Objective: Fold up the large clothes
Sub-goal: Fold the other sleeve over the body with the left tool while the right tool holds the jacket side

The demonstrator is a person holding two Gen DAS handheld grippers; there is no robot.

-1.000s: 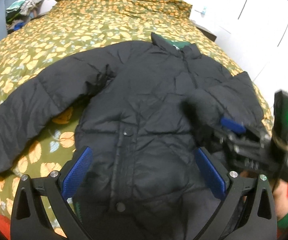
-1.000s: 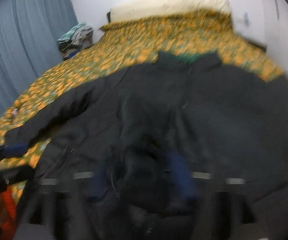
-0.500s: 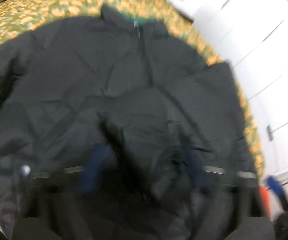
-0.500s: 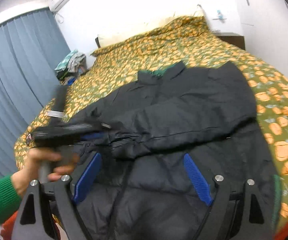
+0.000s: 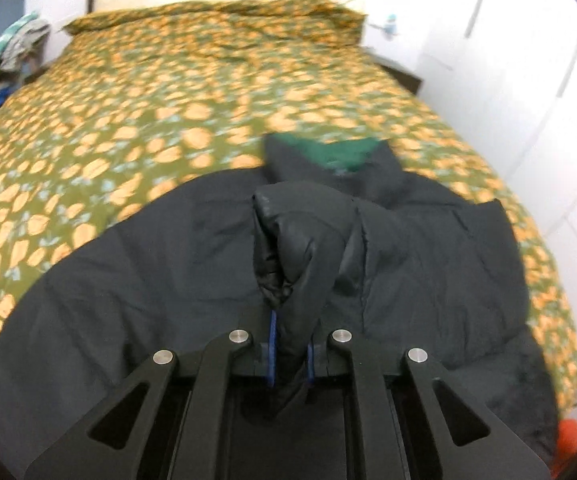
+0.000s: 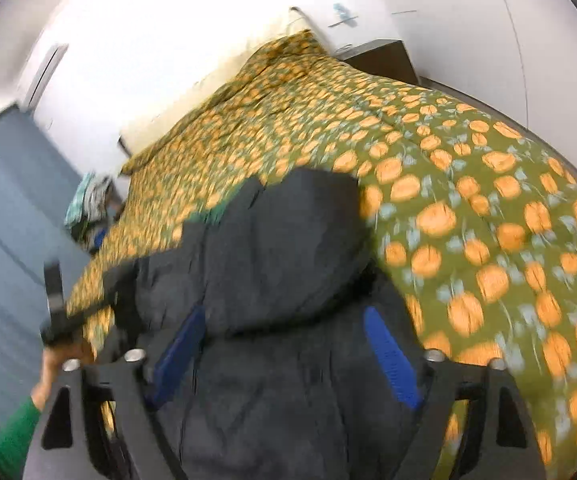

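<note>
The left gripper (image 5: 290,350) has its two blue pads (image 5: 273,344) pressed close together, and a bunch of black cloth is pinched between them. That cloth is part of the black puffy jacket (image 5: 428,256); it stands up in a lump just in front of the gripper. It looks like the end of a sleeve, but the left view is a little blurry, so I am not sure. The rest of the jacket lies spread out on the bed cover (image 5: 160,92), which is green with orange pumpkins. The left view shows the jacket's collar with its green inside (image 5: 334,152), pointing toward the pillow end of the bed.

The right gripper (image 6: 284,354) has its blue pads (image 6: 390,360) spread wide apart, with nothing pinched. The jacket (image 6: 284,240) lies just under and in front of it, near the edge of the bed.

Only the right view shows the person's left hand (image 6: 54,368) in a green sleeve, holding the other gripper's handle at the far left. It also shows a grey-blue curtain (image 6: 4,240). Both views show a pile of clothes (image 5: 6,52) beside the bed.
</note>
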